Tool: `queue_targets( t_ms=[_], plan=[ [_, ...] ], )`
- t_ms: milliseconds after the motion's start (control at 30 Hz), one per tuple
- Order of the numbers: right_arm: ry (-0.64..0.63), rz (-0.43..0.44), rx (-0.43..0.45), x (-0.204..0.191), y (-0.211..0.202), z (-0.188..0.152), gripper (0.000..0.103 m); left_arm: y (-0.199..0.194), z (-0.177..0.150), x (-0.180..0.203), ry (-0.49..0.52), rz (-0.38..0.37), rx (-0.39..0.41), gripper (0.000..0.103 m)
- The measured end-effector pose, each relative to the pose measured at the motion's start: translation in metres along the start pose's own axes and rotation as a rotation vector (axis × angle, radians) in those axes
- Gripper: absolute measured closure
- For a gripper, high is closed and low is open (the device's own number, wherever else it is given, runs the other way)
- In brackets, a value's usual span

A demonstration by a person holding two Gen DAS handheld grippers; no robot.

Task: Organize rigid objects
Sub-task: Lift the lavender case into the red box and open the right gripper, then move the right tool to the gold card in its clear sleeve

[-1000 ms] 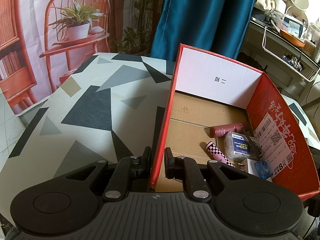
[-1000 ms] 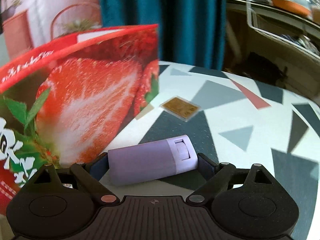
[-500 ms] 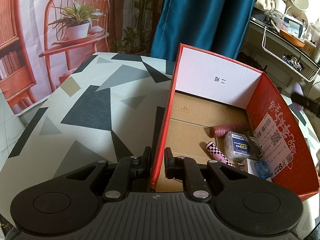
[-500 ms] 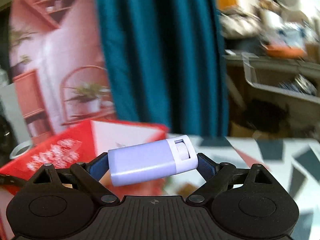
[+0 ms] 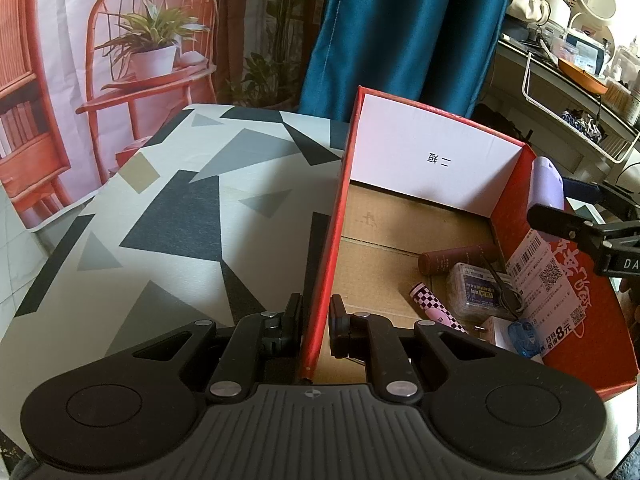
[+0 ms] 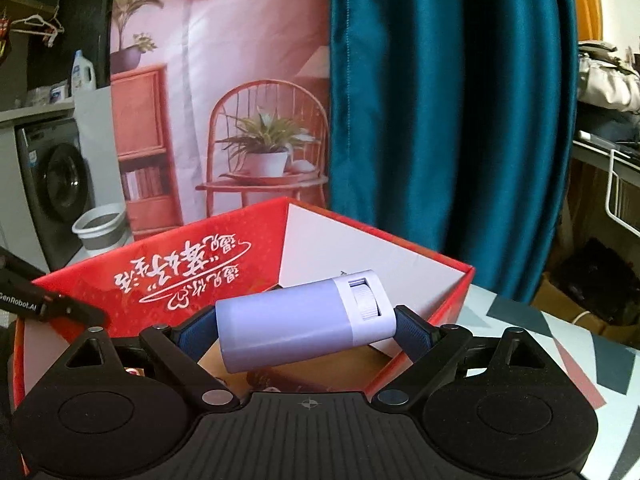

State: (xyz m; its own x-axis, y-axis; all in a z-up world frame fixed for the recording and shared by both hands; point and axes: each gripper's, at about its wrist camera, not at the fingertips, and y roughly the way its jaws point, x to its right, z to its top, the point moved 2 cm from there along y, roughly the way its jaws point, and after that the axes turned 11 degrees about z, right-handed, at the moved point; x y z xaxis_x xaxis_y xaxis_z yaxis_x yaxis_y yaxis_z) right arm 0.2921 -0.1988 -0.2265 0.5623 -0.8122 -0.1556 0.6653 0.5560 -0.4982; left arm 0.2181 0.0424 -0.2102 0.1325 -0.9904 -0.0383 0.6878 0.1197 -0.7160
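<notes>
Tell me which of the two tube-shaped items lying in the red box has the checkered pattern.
The pink tube with the black-and-white checkered band, lying nearer the left gripper. The other, the dark reddish-brown tube, is plain and lies farther back, by the box's right wall.

A red box [image 5: 592, 320] with a white inner wall sits on a pale cloth [image 5: 180, 216] patterned with grey and black triangles. The case [image 6: 300, 326] is lilac, the curtain [image 6: 440, 120] teal, one tube [image 5: 436, 308] pink-and-black checked.
</notes>
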Motion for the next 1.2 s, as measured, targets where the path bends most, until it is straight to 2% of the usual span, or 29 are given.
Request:
queue_targets(
  t_ms=[867, 1033, 1200],
  plan=[
    [-0.04, -0.005, -0.037, -0.012, 0.005, -0.006, 0.013, -0.001, 0.0, 0.001, 0.007, 0.005, -0.003, 0.089],
    [-0.028, -0.006, -0.02, -0.011, 0.003, -0.007, 0.008, 0.0, 0.0, 0.0, 0.008, 0.005, -0.003, 0.089],
    [-0.033, -0.028, 0.006, -0.009, -0.003, -0.006, 0.008, -0.001, 0.0, 0.0, 0.009, 0.005, -0.003, 0.089]
  ],
)
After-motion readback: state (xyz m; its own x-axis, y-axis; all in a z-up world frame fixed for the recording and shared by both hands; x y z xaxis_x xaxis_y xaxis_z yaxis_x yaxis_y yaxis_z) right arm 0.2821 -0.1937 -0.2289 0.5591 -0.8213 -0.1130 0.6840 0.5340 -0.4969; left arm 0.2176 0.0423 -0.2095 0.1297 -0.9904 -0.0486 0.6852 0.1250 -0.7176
